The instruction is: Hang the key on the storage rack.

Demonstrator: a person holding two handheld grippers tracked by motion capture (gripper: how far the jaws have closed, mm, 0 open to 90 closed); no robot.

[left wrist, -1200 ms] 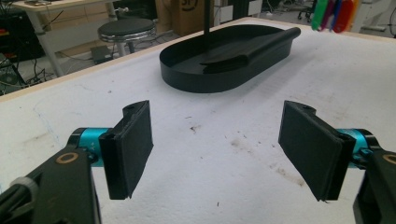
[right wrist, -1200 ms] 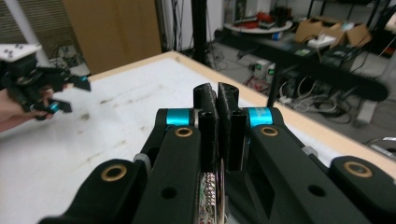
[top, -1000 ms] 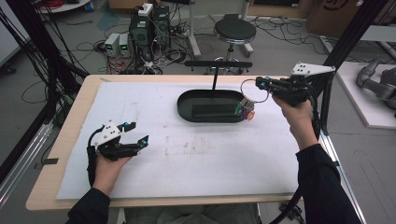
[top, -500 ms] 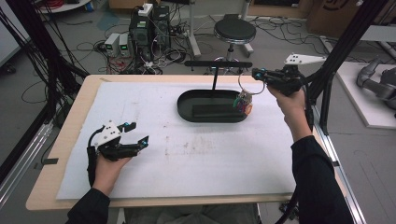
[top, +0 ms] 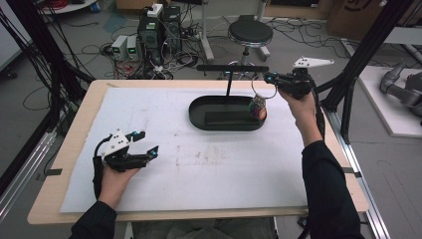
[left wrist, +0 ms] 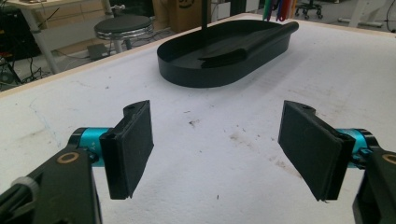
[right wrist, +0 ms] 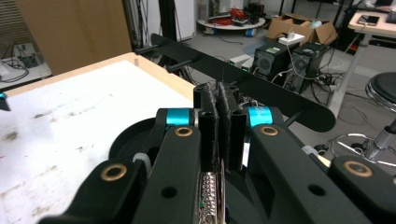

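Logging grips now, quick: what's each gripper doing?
Left gripper: open, empty.
Right gripper: closed on a key ring with a hanging charm.

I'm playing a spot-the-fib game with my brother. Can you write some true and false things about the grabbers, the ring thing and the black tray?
1. The right gripper is shut on the key ring. True.
2. The left gripper is squeezing something. False: its jaws stand wide open with nothing between them.
3. The black tray is round like a plate. False: it is a long oval.
4. A small bunch hangs from the key ring above the tray's right end. True.
5. The left gripper sits inside the tray. False: it is over the white mat, well apart from the tray.
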